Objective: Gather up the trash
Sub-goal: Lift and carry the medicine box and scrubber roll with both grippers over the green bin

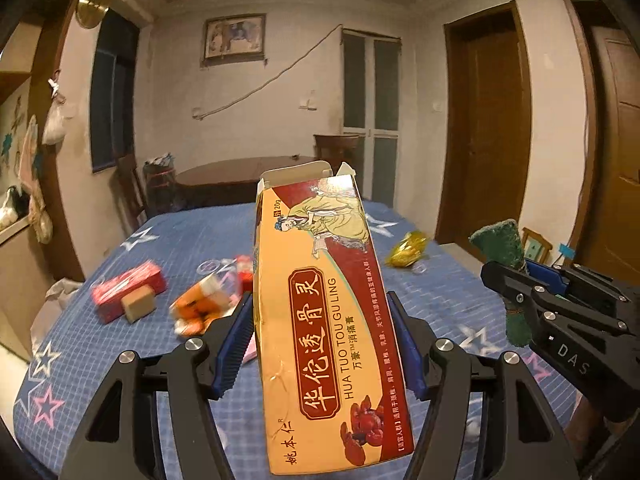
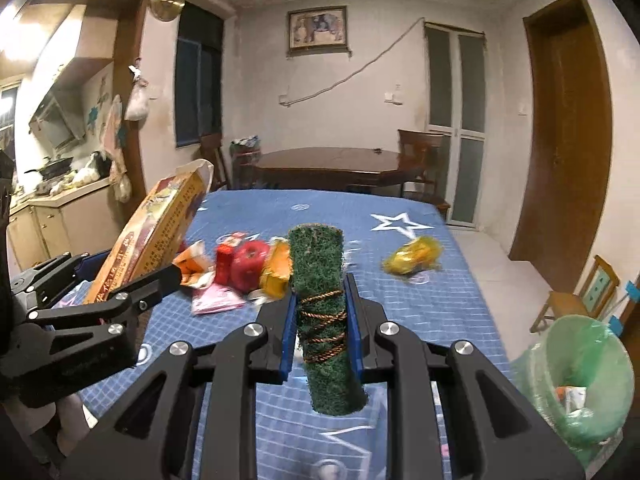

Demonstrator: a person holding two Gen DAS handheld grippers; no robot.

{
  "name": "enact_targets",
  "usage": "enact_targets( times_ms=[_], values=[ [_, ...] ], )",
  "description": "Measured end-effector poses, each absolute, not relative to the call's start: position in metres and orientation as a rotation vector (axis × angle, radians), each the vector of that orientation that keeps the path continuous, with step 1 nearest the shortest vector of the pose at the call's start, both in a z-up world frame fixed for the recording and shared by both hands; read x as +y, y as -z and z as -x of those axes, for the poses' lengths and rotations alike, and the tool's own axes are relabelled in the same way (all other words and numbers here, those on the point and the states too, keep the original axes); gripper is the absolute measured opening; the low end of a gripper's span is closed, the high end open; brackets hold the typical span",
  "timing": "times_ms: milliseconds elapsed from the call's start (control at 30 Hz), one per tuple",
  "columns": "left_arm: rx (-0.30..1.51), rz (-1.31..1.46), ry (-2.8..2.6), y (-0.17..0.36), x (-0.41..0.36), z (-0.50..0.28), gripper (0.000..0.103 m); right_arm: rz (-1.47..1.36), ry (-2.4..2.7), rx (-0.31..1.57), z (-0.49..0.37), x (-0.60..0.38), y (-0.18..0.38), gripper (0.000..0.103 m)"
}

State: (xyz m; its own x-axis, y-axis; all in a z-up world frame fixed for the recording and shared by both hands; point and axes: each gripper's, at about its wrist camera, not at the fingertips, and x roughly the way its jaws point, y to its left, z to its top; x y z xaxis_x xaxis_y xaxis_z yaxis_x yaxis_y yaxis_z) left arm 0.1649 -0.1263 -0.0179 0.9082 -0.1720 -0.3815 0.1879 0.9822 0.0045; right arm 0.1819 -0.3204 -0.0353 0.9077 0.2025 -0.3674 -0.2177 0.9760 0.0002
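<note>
Left gripper [image 1: 322, 344]: jaws pinch a tall carton by its two long sides, the blue pads pressed flat against the card.
Carton [image 1: 320, 320]: orange-yellow and dark red medicine box [image 2: 148, 224], held upright above the desk, top flap open; it reads "HUA TUO TOU GU LING" under large Chinese characters, with "20g" near the top and a robed figure drawn above.
Right gripper [image 2: 322, 330]: jaws pressed close on a rolled green scouring pad; its black body shows "DAS" in the left wrist view [image 1: 520, 300].
Green roll [image 2: 322, 316]: bound round the middle with brown cord, standing upright between the pads [image 1: 508, 276], lifted off the cloth.
Desk [image 2: 400, 312]: covered in a blue checked cloth with white and pink stars.
Bin [image 2: 576, 376]: near right, beside the desk, lined with a green bag, some litter inside.
Middle litter: red apple [image 2: 252, 264], small red box [image 2: 225, 264], orange wrapper [image 2: 192, 266], yellow packet [image 2: 276, 272], pink wrapper [image 2: 216, 300]; print too blurred to read.
Left of pile: red box [image 1: 128, 296] with a tan block [image 1: 138, 306] against it.
Right side: crumpled yellow wrapper [image 2: 412, 260], apart from the pile.
Far: dark wooden table [image 2: 328, 164], a chair [image 2: 420, 148], framed picture [image 2: 318, 30] on the wall.
</note>
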Motion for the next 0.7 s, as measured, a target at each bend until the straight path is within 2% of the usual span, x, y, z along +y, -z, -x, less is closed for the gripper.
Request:
enact_targets(
  times_ms=[367,700],
  values=[
    [0.405,-0.058,0.36,-0.004,-0.214,-0.2,0.065,0.033,-0.036,0.375,-0.185,-0.412,0.004,0.02],
    [0.414,-0.112,0.559,-0.016,-0.327,-0.214,0.065,-0.034,0.101,0.449,-0.189,-0.499,0.003,0.02]
  ],
)
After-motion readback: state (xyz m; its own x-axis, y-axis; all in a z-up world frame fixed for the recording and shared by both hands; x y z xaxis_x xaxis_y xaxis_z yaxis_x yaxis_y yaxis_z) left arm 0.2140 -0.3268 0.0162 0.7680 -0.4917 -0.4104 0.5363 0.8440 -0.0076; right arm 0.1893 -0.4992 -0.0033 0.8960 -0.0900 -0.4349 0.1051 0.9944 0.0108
